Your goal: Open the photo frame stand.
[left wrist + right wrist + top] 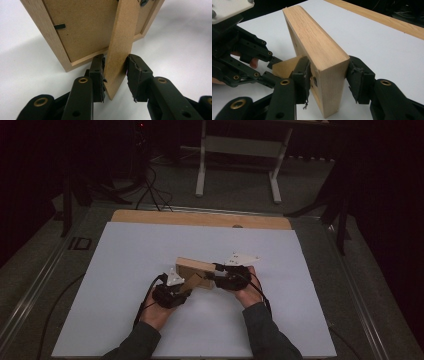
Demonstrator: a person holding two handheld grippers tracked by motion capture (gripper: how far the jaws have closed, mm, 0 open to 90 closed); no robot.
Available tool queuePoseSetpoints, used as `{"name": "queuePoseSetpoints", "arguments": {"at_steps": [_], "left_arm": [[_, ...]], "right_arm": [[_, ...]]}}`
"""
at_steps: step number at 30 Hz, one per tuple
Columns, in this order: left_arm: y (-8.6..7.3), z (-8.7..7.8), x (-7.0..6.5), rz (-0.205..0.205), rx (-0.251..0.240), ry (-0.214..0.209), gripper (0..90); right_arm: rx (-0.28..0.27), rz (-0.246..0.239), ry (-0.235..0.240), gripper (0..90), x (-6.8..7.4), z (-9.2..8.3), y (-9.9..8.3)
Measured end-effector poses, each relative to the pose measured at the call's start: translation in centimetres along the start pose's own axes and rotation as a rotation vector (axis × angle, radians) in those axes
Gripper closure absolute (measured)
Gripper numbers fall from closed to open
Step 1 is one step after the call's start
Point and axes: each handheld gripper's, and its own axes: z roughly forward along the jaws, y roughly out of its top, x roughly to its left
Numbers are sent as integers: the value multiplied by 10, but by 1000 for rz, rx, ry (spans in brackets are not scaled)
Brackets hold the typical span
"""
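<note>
Two black two-jaw grippers worked on one light wooden picture frame [196, 267], which stood on edge near the middle of the white sheet [125, 270] covering the table. The right gripper [328, 75] pinched the frame's thick wooden side rail between its pads, while the left gripper [115, 75] had the frame's brown fibreboard easel stand [120, 47] between its jaws, one pad touching the board and the other just beside it. The frame's recessed back held a brown fibreboard backing panel [85, 27] with a small black clip [59, 26] at its edge.
</note>
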Motion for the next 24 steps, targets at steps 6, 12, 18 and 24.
{"name": "queuePoseSetpoints", "arguments": {"at_steps": [6, 12, 18, 24], "left_arm": [[1, 1, 1, 10, 2, 9, 670], [2, 3, 3, 19, 4, 27, 668], [2, 5, 3, 37, 11, 51, 665], [2, 5, 4, 33, 12, 47, 658]], "right_arm": [[0, -3, -8, 544, 0, 2, 1], [1, -23, -21, 541, 2, 4, 3], [14, -61, -44, 534, 6, 6, 6], [17, -73, -46, 525, 8, 7, 7]]}}
